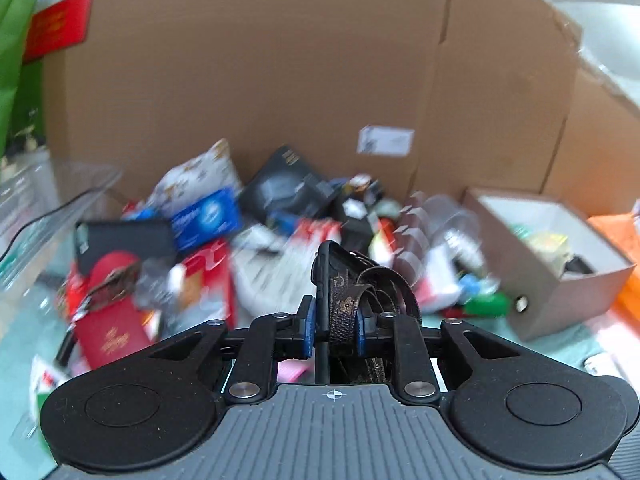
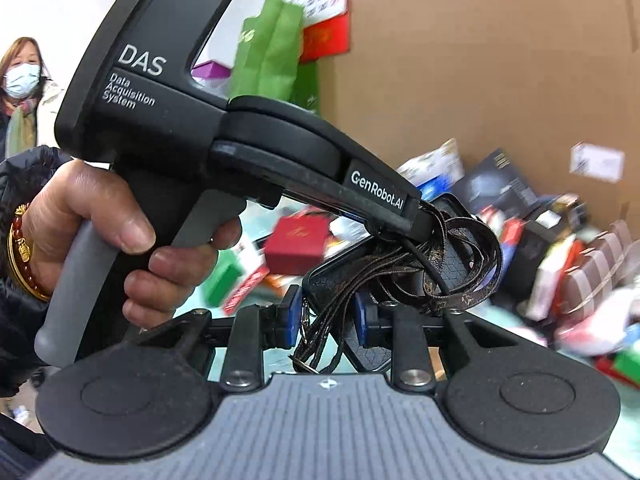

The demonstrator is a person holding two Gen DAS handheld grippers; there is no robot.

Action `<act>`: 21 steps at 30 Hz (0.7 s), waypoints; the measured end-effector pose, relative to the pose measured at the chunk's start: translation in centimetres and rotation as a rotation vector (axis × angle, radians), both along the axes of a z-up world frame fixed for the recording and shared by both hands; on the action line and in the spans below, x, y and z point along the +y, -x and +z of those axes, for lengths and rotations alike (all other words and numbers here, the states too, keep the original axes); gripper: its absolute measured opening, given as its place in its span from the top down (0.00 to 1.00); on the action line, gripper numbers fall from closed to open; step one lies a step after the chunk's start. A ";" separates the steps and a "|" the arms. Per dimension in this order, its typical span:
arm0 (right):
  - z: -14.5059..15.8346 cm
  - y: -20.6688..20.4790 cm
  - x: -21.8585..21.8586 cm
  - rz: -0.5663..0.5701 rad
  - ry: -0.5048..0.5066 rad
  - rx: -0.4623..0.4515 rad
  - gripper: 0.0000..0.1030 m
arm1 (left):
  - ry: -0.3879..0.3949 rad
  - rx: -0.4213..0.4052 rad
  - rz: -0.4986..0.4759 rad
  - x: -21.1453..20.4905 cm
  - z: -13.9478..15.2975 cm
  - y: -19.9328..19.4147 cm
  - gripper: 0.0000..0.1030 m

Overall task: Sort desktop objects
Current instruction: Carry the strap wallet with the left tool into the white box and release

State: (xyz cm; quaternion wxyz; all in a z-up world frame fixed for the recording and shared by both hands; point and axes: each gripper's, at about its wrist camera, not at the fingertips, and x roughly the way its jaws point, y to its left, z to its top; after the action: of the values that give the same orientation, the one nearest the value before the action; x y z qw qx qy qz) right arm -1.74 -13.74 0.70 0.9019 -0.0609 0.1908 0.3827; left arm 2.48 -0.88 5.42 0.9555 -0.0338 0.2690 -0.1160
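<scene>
Black and brown, a phone case [image 1: 332,280] wound in a patterned lanyard [image 1: 372,292] hangs between both grippers, lifted clear of the cluttered desk [image 1: 568,344]. In the left wrist view the left gripper [image 1: 331,326] has its blue-padded fingers [image 1: 307,326] pinching the case edge-on, with the strap bunched against the right pad; the case's long axis runs up and away from the fingers. In the right wrist view the right gripper [image 2: 327,318] has its fingers [image 2: 291,314] drawn in on the hanging loops of lanyard [image 2: 460,264] and the lower end of the case [image 2: 368,344], while the left tool, held in a hand [image 2: 100,232], reaches in from the upper left and grips the same bundle just above. So both grippers sit on one object, close together, the left higher. My guess is that the next step is carrying it to a container such as the open cardboard box [image 1: 552,240] on the right, well apart from the heap [image 1: 224,240] of packets.
</scene>
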 end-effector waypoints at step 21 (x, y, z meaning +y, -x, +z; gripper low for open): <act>3.5 -6.6 -15.9 -0.402 0.055 -0.128 0.71 | 0.139 -0.052 -0.340 -19.9 2.7 -12.0 0.85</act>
State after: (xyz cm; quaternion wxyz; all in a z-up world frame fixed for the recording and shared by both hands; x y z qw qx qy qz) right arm 4.84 -29.64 4.21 0.9684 -0.0703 0.1520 0.1850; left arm 14.49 -20.77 8.13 0.9241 -0.0508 0.2374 -0.2951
